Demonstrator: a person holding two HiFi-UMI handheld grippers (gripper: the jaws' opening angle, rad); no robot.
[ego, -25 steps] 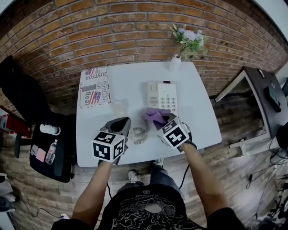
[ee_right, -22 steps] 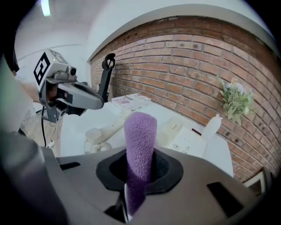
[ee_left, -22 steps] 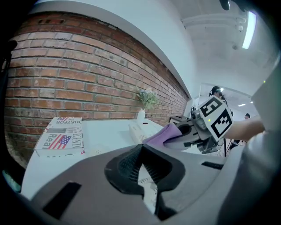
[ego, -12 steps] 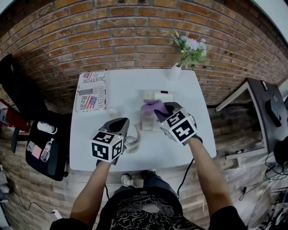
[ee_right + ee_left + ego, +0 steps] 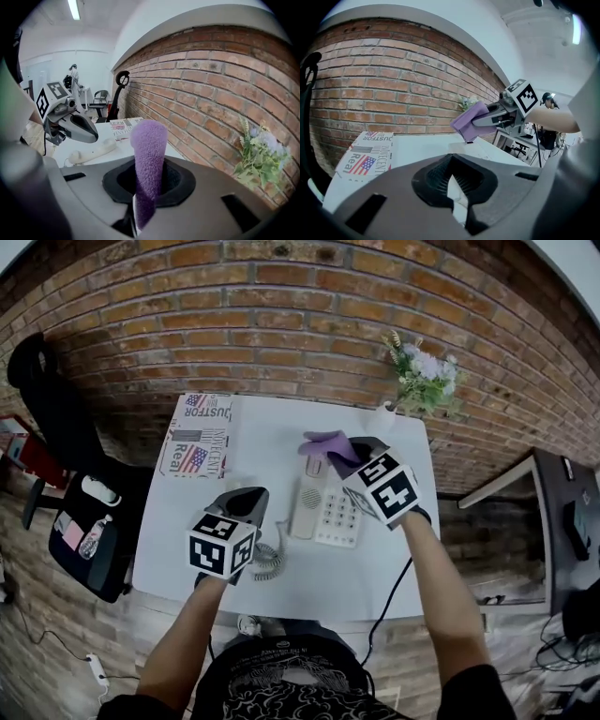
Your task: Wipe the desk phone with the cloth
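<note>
The cream desk phone [image 5: 336, 514] lies on the white table [image 5: 272, 451], its handset [image 5: 305, 507] along its left side and the coiled cord [image 5: 270, 563] trailing left. My right gripper [image 5: 349, 454] is shut on a purple cloth [image 5: 325, 442] at the phone's far end. In the left gripper view the cloth [image 5: 469, 120] hangs down onto that end of the phone [image 5: 474, 147]. In the right gripper view the cloth [image 5: 148, 154] stands up between the jaws. My left gripper [image 5: 246, 499] hovers left of the handset, shut, holding nothing.
A printed cardboard box [image 5: 199, 435] lies at the table's far left. A white vase [image 5: 382, 414] with flowers [image 5: 424, 373] stands at the far right corner against the brick wall. A black chair [image 5: 89, 521] stands left of the table.
My right gripper has carried the cloth along the phone from its near end to its far end. The left gripper has stayed where it was.
</note>
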